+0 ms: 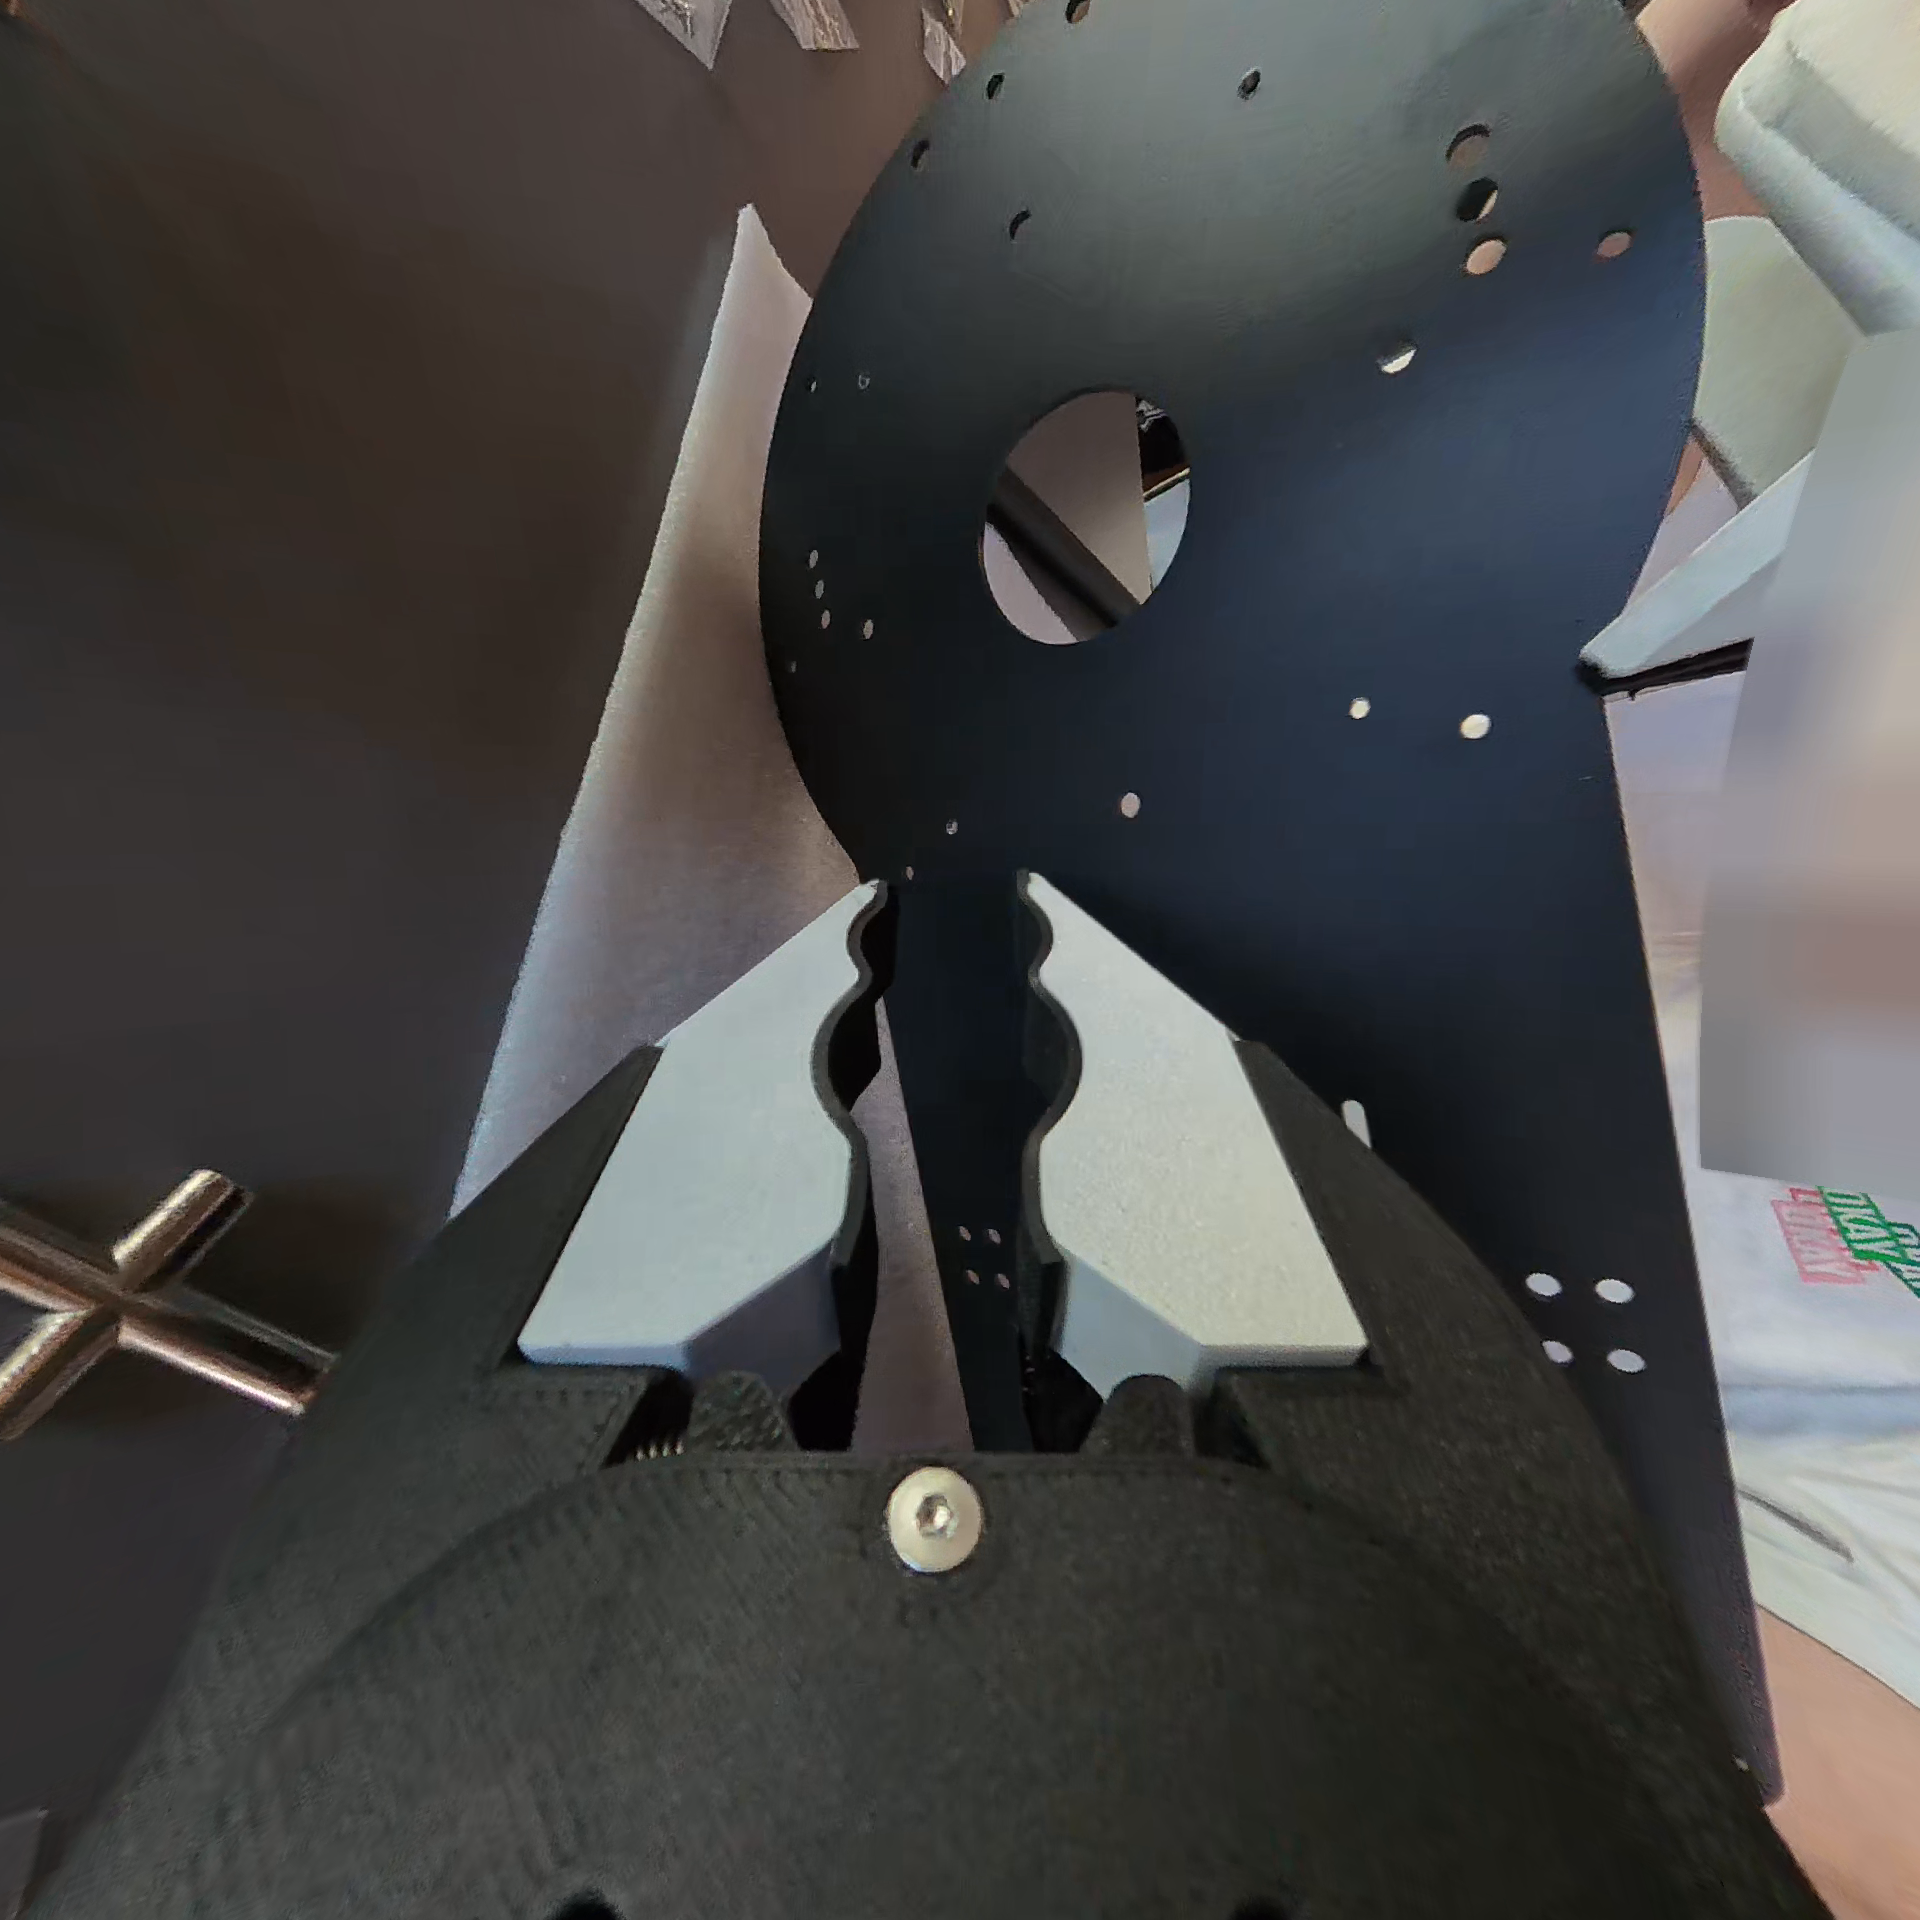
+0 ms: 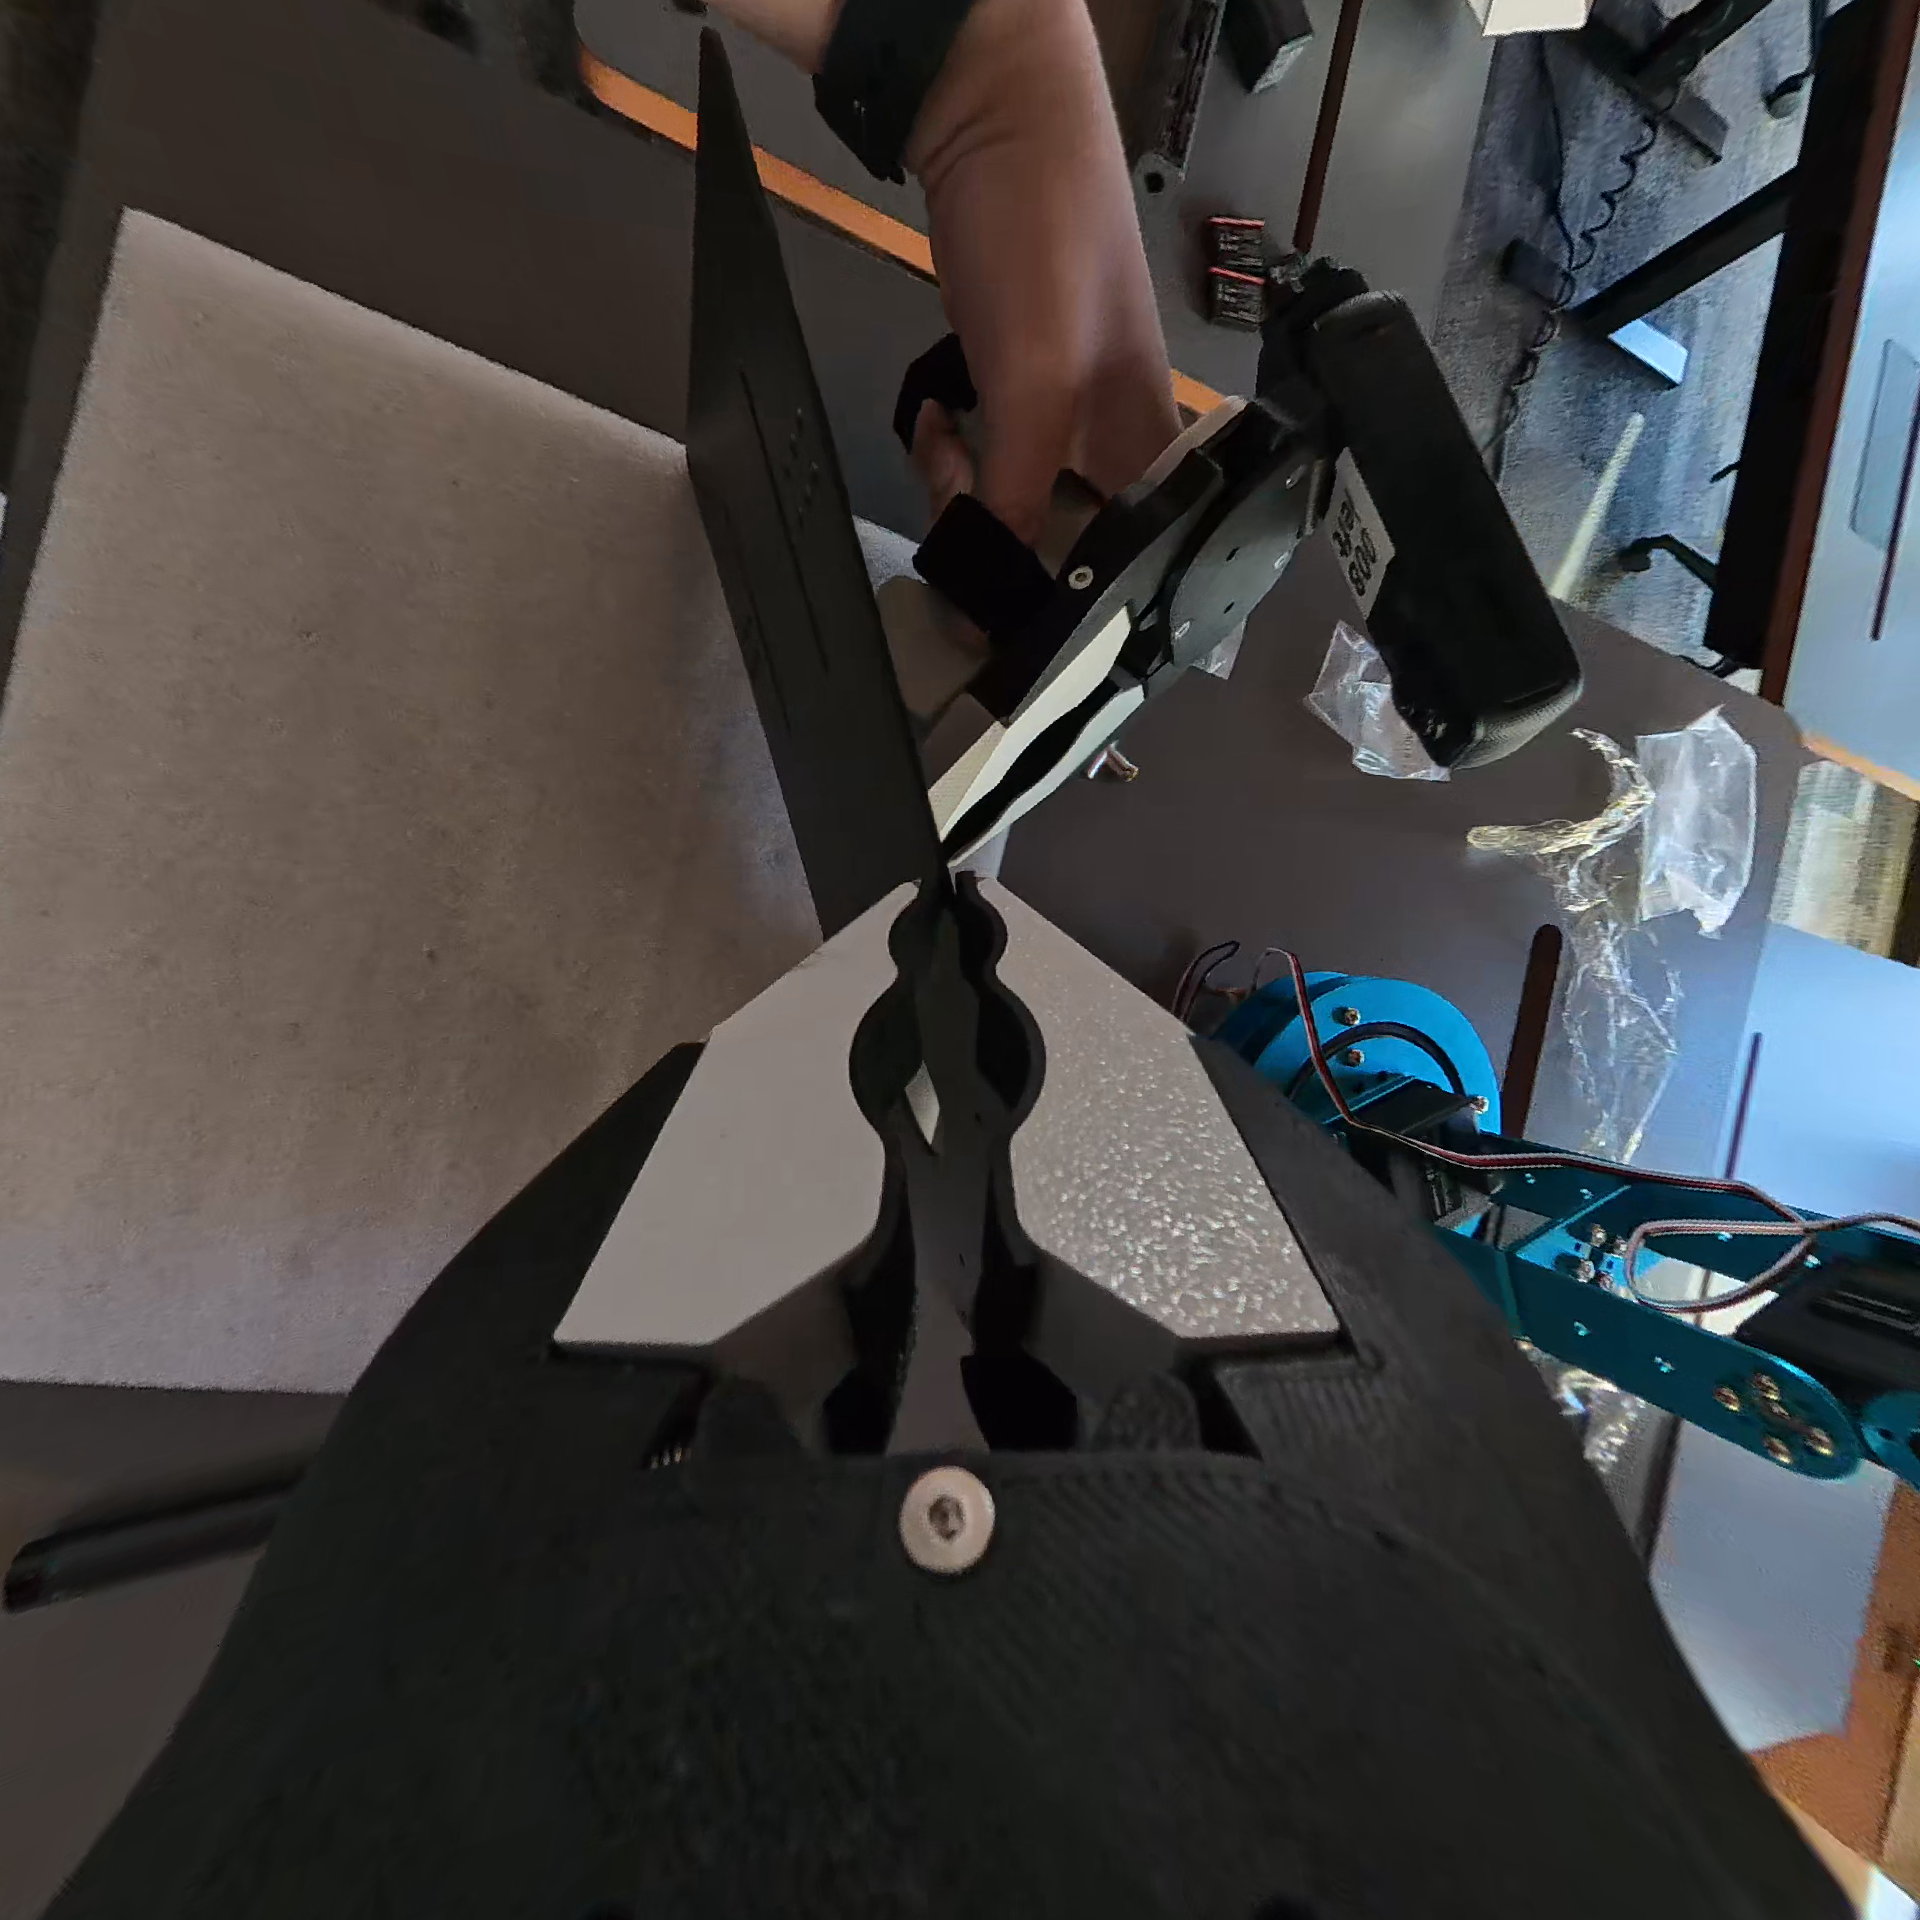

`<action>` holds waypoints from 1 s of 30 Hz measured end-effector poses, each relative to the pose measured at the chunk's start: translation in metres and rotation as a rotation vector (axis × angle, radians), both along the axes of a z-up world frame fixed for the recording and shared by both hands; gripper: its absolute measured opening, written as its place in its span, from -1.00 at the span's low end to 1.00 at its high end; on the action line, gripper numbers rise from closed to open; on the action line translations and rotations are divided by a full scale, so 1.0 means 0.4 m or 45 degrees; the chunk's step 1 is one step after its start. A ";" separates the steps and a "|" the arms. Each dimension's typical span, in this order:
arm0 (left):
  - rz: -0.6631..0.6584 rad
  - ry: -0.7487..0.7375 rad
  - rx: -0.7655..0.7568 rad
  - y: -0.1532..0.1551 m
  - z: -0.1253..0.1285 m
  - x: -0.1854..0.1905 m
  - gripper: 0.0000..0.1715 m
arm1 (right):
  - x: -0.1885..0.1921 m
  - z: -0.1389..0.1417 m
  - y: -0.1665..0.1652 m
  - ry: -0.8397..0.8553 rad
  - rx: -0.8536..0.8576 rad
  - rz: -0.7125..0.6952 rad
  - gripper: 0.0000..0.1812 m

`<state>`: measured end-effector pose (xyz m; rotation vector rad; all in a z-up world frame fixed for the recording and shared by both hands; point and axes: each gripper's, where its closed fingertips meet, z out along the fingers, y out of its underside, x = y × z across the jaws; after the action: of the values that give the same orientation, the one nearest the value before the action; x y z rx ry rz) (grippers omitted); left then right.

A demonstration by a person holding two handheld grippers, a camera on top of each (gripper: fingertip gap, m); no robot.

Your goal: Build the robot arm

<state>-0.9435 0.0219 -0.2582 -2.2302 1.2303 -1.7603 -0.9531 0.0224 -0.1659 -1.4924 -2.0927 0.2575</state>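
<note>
The left claw point(image 1: 951, 894) is clamped on a black plate point(image 1: 1299, 582), a flat metal sheet pierced by one large round hole and many small ones. In the left wrist view the plate stands up broadside, its narrow lower part pinched between the two wavy-edged fingers point(image 1: 748, 1122). Behind the plate lies a pale foam pad point(image 1: 665, 790) on the dark surface point(image 1: 312, 520). A shiny metal cross-shaped tool point(image 1: 135, 1299) shows at the left edge, near the claw's body. At the right edge there is white cloth with printed marks point(image 1: 1829, 1351), and a blurred patch above it.

The right claw point(image 2: 948, 883) is also closed on the plate point(image 2: 790, 540), seen here edge-on as a long dark blade rising away from the fingertips. The left claw point(image 2: 961, 826) comes in from the right in this view, its white-and-black fingers meeting the plate just beyond the right claw's tips. A hand point(image 2: 1029, 343) with a black wrist strap holds that gripper. The foam pad point(image 2: 343, 779) lies to the left on the dark surface point(image 2: 1247, 862). To the right sits a blue metal robot arm point(image 2: 1558, 1226) with thin wires, and clear plastic wrap point(image 2: 1642, 810) lies crumpled above it. The plate seems to be lifted clear of the pad, though the angle makes this hard to judge
</note>
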 end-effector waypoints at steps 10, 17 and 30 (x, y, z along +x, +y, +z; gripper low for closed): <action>-0.008 0.008 0.025 0.002 -0.005 0.003 -0.80 | -0.005 -0.006 0.005 -0.021 -0.053 0.009 -0.96; -0.024 0.028 0.049 -0.003 -0.003 0.011 -0.84 | -0.003 -0.020 -0.004 -0.100 -0.076 0.026 -0.92; -0.038 -0.105 -0.054 -0.078 0.024 0.024 -0.69 | 0.088 -0.081 -0.165 0.128 0.421 -0.050 -0.97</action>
<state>-0.9338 -0.0092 -0.2485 -2.1475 1.2279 -1.8865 -0.9180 -0.0436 -0.1984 -1.2932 -1.9153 -0.0286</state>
